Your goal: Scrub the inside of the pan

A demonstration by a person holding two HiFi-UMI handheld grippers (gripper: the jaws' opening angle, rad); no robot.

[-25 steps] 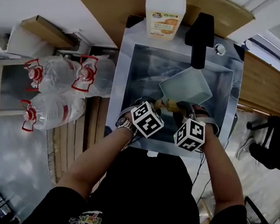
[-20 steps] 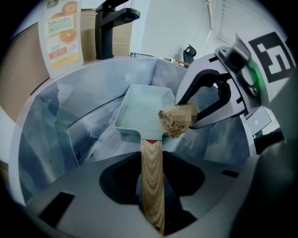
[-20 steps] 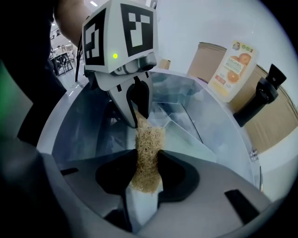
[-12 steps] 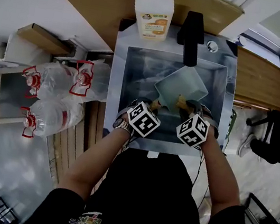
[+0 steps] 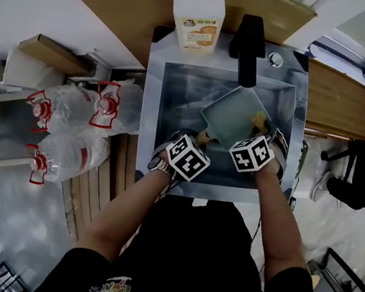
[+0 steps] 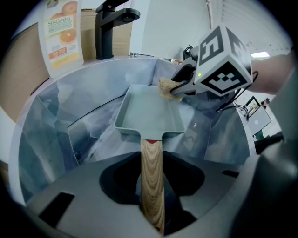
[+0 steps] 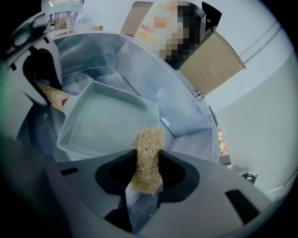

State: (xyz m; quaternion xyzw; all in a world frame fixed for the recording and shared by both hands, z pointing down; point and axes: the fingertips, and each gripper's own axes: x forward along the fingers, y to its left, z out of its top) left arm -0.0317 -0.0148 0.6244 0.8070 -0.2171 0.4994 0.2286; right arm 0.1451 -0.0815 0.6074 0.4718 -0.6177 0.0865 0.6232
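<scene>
A pale green square pan (image 5: 233, 116) with a wooden handle (image 6: 152, 176) sits tilted inside the steel sink (image 5: 178, 92). My left gripper (image 5: 201, 138) is shut on that handle, near the sink's front wall. My right gripper (image 5: 260, 120) is shut on a tan fibrous scrub pad (image 7: 148, 160). The pad (image 6: 165, 86) rests against the pan's far right rim in the left gripper view. In the right gripper view the pan's pale inside (image 7: 104, 123) lies just ahead of the pad, with the left gripper (image 7: 44, 76) at its far corner.
A black faucet (image 5: 247, 48) overhangs the sink's back edge. A soap bottle (image 5: 197, 15) stands behind the sink on the wooden counter. Large water bottles (image 5: 79, 99) lie on the floor to the left. A wooden table (image 5: 341, 100) stands to the right.
My right gripper has moved with the scrub pad from near the pan's handle out to the pan's far right rim. The left gripper still holds the handle in about the same place.
</scene>
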